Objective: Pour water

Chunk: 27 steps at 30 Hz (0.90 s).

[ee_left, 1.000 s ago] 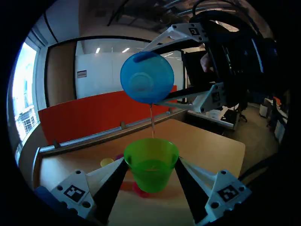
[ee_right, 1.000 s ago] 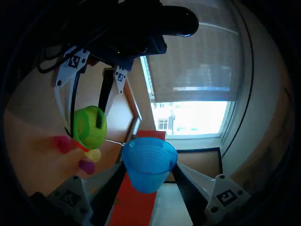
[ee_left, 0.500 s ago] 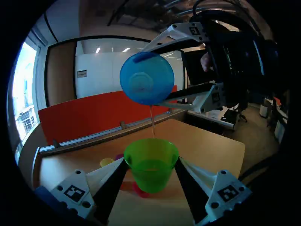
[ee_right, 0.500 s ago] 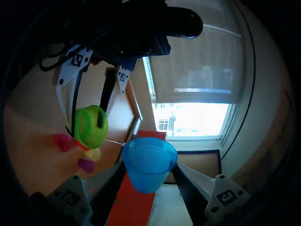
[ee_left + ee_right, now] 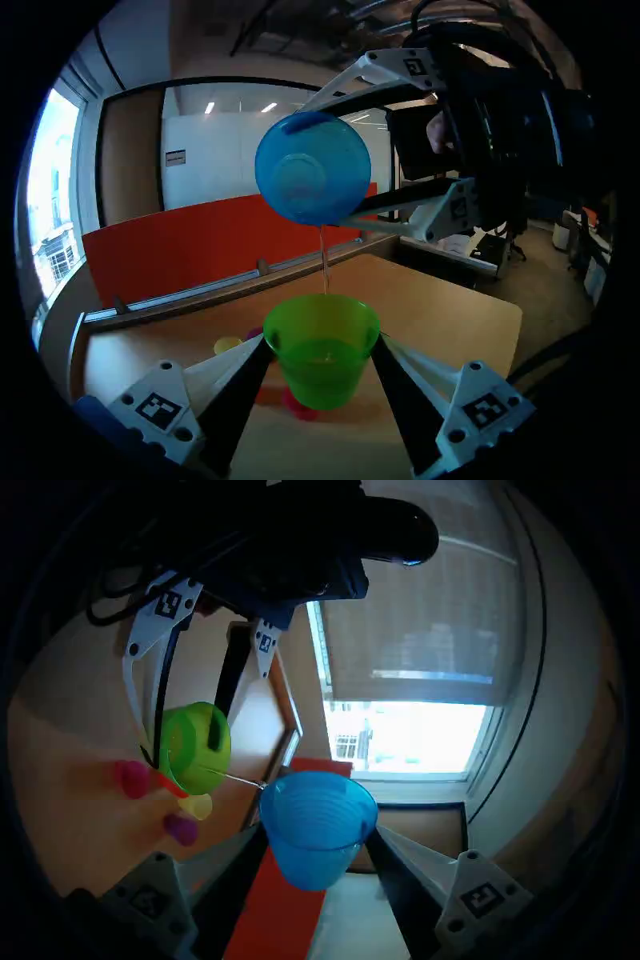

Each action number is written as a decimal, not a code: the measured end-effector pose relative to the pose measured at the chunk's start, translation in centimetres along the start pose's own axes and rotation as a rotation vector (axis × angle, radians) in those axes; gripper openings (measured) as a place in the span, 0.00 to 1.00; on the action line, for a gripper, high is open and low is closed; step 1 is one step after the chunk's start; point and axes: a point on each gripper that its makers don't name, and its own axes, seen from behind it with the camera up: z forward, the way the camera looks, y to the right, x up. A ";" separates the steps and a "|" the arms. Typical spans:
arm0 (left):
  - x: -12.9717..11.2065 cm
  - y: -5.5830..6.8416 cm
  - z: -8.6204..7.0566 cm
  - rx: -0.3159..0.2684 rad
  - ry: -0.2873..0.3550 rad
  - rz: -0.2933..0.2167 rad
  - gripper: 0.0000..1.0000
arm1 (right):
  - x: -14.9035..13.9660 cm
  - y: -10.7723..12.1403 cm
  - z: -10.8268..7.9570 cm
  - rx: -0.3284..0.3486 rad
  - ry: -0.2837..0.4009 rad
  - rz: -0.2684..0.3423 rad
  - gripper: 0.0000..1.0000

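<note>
Water (image 5: pixel 324 260) trickles from the blue cup (image 5: pixel 312 166) pinched in the right gripper (image 5: pixel 316 834) jaws into the green cup (image 5: pixel 322 364), seemingly pinched by the left gripper (image 5: pixel 320 346) jaws.

Wooden table (image 5: pixel 448 312), small yellow cup (image 5: pixel 226 345), pink cup (image 5: pixel 132 778), purple cup (image 5: pixel 181 829) on it

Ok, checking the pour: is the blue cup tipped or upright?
Tipped. The blue cup faces sideways; a thin stream falls from its rim into the green cup.
</note>
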 end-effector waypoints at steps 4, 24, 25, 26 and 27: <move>0.0 0.0 0.0 0.000 0.001 0.000 0.85 | 0.5 -0.1 -0.2 -0.001 -0.001 -0.005 0.88; 0.0 0.1 0.0 -0.001 0.000 0.001 0.85 | 0.7 0.0 -0.1 -0.005 -0.001 -0.042 0.88; 0.0 0.1 0.0 -0.001 0.000 0.001 0.85 | 0.7 0.0 -0.1 -0.005 -0.001 -0.045 0.88; 0.0 0.1 0.0 -0.001 0.000 0.000 0.85 | 0.7 0.0 0.0 -0.006 -0.001 -0.047 0.88; 0.0 0.1 0.0 -0.001 0.001 0.000 0.85 | 0.6 0.0 0.0 -0.006 -0.001 -0.050 0.88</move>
